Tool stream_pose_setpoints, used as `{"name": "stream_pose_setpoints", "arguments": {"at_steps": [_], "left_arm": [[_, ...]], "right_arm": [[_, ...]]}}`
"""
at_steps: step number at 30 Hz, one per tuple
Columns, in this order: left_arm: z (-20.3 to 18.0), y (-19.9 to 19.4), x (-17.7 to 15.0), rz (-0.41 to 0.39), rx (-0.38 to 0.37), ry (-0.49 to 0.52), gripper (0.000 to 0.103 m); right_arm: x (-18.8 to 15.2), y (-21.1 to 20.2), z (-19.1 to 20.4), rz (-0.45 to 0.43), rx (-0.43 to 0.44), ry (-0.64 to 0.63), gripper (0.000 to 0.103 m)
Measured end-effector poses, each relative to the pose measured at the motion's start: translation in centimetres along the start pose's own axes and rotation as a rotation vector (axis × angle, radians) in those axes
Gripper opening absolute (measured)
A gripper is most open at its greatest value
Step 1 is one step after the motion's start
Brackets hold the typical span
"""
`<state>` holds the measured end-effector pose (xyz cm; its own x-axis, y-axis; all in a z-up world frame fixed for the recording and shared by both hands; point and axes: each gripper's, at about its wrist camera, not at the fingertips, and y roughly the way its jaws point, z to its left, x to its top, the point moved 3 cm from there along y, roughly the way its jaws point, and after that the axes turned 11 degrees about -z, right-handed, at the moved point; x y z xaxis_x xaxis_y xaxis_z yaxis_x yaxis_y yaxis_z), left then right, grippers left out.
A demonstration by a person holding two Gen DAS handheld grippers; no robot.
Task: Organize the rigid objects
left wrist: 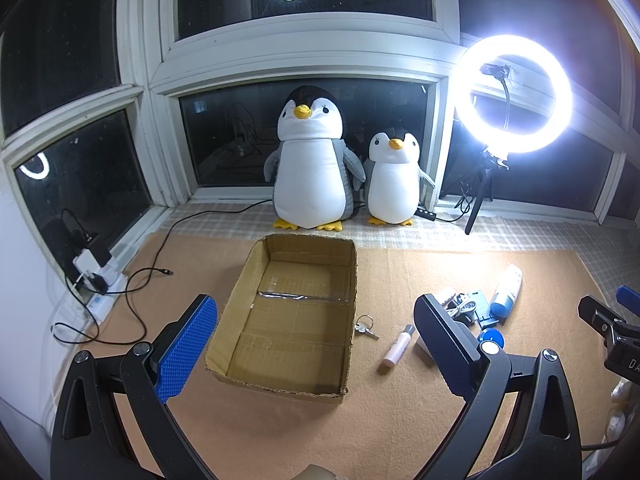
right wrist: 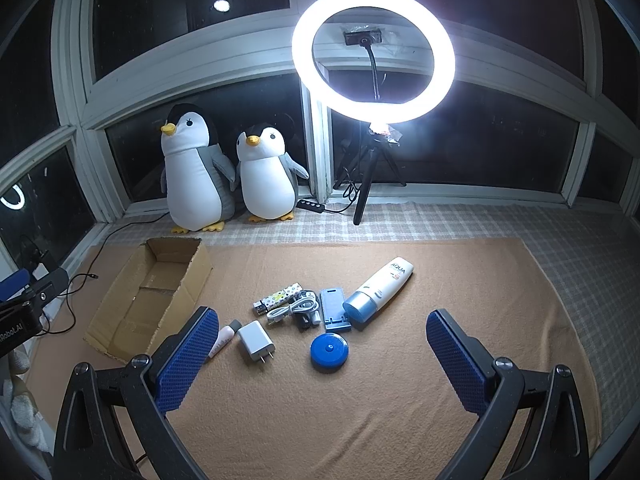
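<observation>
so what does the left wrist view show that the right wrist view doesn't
Only the left wrist view shows the small silver keys on a ring beside the box and the white power strip with plugged chargers by the window.

Only the right wrist view shows the white wall charger with two prongs, the patterned lighter and the coiled white cable.

Both show the open brown cardboard box, empty inside, the round blue disc, the white tube with a blue cap, the two plush penguins and the lit ring light.

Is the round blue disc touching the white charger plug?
Apart. The right wrist view shows bare orange mat between the blue disc and the white charger plug.
</observation>
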<state>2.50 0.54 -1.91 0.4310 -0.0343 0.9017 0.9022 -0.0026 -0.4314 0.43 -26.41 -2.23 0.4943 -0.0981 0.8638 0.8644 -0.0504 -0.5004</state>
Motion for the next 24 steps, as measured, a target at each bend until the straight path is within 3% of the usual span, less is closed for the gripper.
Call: {"name": "stream_pose_setpoints", "arguments": {"at_steps": [24], "left_arm": [[0.19,0.81,-0.02,0.011,0.005,-0.002,0.099]], "right_arm": [[-0.53,0.2,0.32,0.011,0.006,-0.005,0.103]]}}
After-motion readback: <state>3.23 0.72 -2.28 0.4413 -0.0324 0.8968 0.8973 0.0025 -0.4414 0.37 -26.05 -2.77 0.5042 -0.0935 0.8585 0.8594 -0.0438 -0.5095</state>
